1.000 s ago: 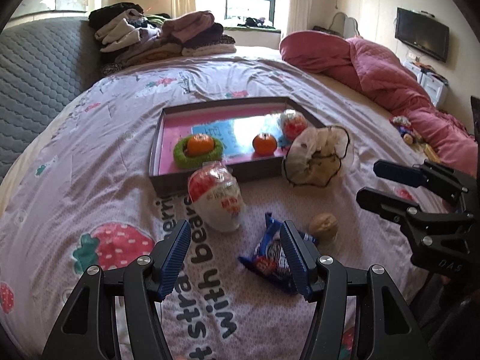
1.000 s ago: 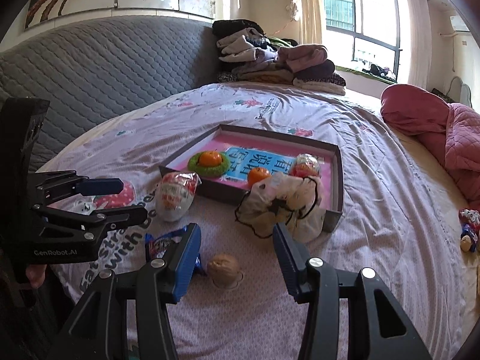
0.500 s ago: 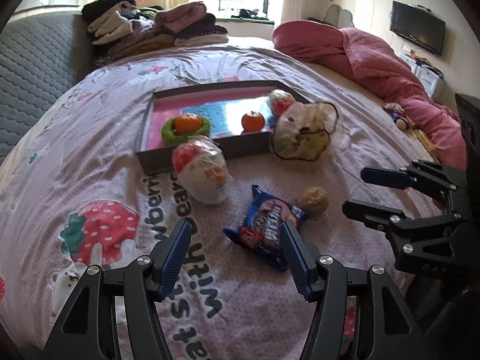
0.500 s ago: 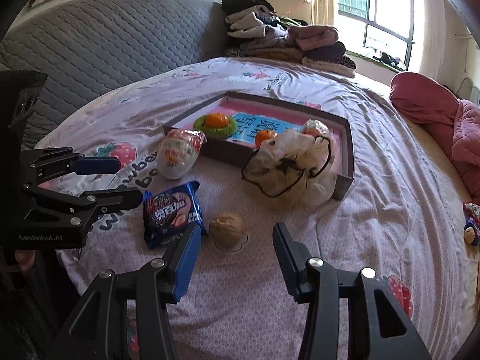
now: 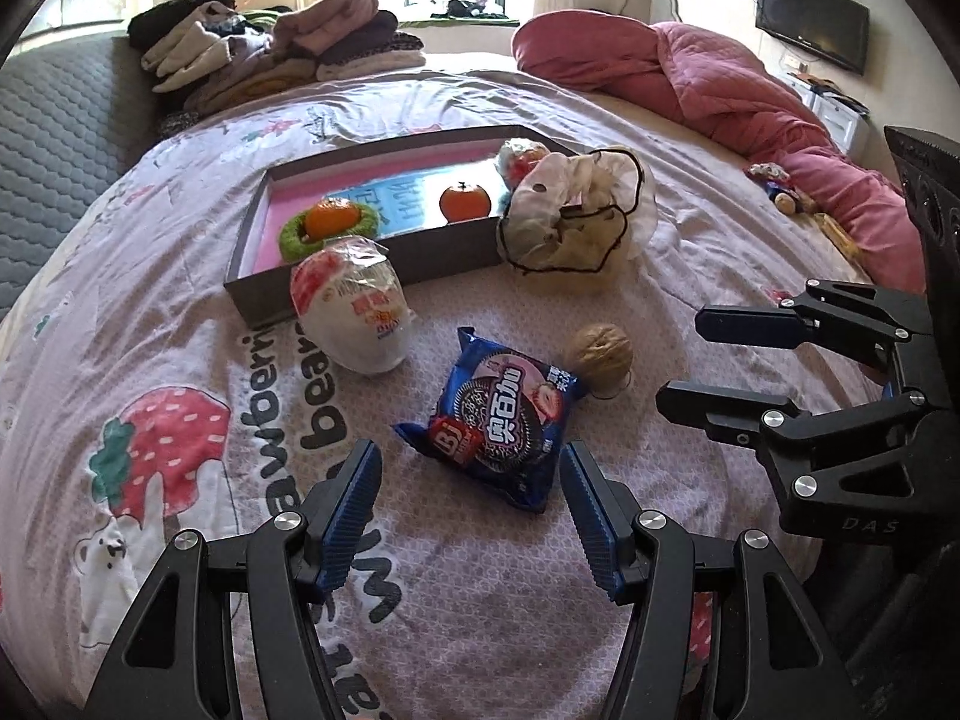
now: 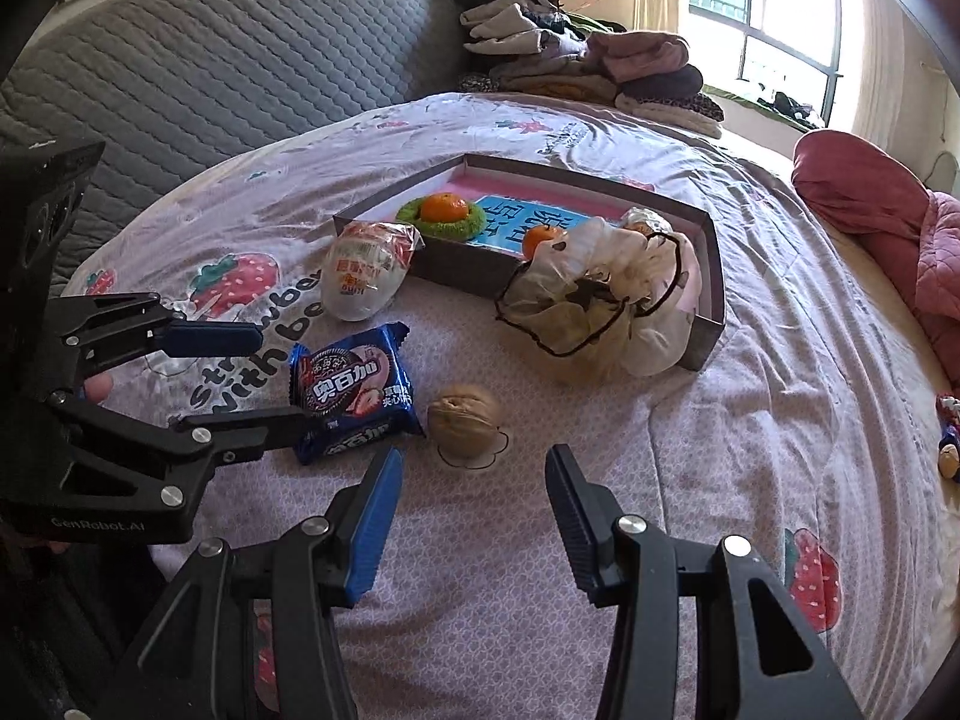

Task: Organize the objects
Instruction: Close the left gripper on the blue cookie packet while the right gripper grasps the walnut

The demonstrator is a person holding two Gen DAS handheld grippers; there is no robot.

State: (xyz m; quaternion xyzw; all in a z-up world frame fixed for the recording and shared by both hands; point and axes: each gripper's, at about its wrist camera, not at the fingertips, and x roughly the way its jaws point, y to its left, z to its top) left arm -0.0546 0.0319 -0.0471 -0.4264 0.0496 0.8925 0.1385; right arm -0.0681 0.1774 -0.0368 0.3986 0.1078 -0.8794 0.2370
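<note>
A blue cookie packet [image 5: 501, 414] lies on the printed bedsheet just ahead of my left gripper [image 5: 469, 456], which is open and empty above it. A walnut [image 6: 465, 420] sits right of the packet [image 6: 351, 399], straight ahead of my open, empty right gripper [image 6: 474, 459]. Behind them lie a white egg-shaped wrapped snack [image 5: 351, 306] and a crumpled drawstring bag [image 5: 573, 219] against the tray [image 5: 372, 276]. Inside the tray are an orange in a green ring [image 5: 333, 219], a second orange [image 5: 465, 202] and a wrapped item.
Folded clothes [image 5: 288, 54] are stacked at the head of the bed by the grey quilted headboard [image 6: 210, 78]. A pink quilt [image 5: 720, 90] is bunched along the right side, with small toys [image 5: 780, 189] beside it. Bare sheet lies right of the walnut.
Both grippers have sunk toward the bed and tipped further down. The cookie packet, half hidden behind my left finger before, now shows whole between the fingertips. No object has moved.
</note>
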